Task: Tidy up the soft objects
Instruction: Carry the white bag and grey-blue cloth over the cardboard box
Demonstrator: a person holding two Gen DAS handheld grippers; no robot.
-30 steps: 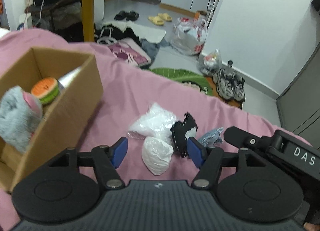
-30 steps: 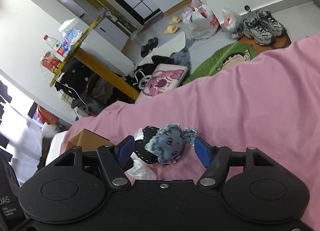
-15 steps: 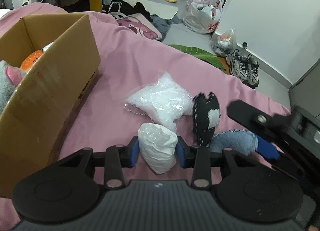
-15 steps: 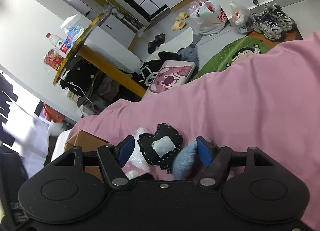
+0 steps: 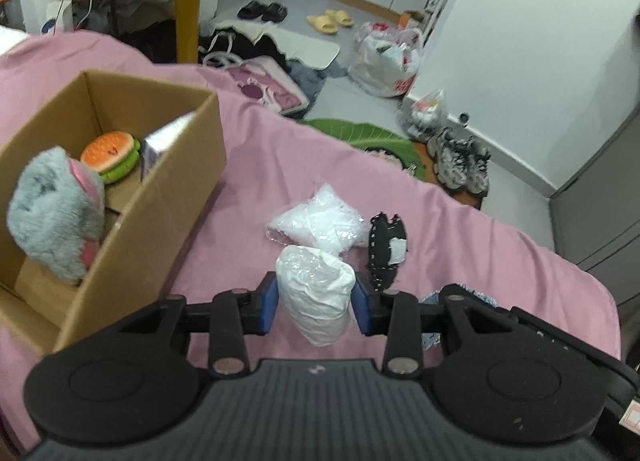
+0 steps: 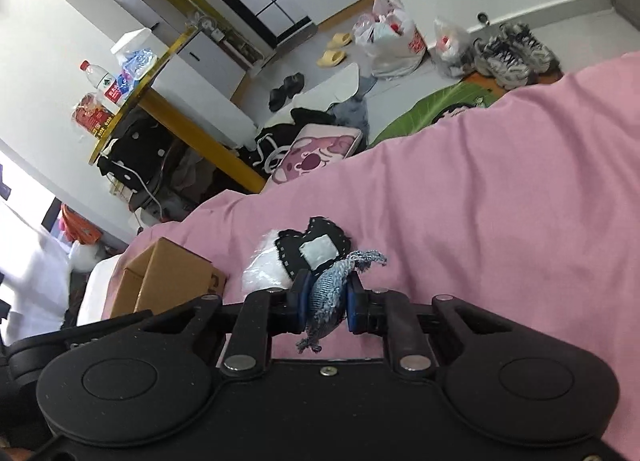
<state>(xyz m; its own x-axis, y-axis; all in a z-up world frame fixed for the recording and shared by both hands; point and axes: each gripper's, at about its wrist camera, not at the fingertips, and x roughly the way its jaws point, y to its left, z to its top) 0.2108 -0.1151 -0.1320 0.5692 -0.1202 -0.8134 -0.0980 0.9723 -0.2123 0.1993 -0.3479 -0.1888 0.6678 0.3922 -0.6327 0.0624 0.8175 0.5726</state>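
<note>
White crinkled plastic: the wrapped bundle (image 5: 316, 293) sits clamped between the pads of the left gripper (image 5: 316, 303), low centre of the left wrist view, its long axis running up and down the frame. The cardboard box (image 5: 168, 197) stands open at left, so the left hand looks nearer to it. The right gripper (image 6: 326, 301) is closed tight on a blue-grey plush (image 6: 328, 289), low centre of its view. No writing on the soft things is legible.
</note>
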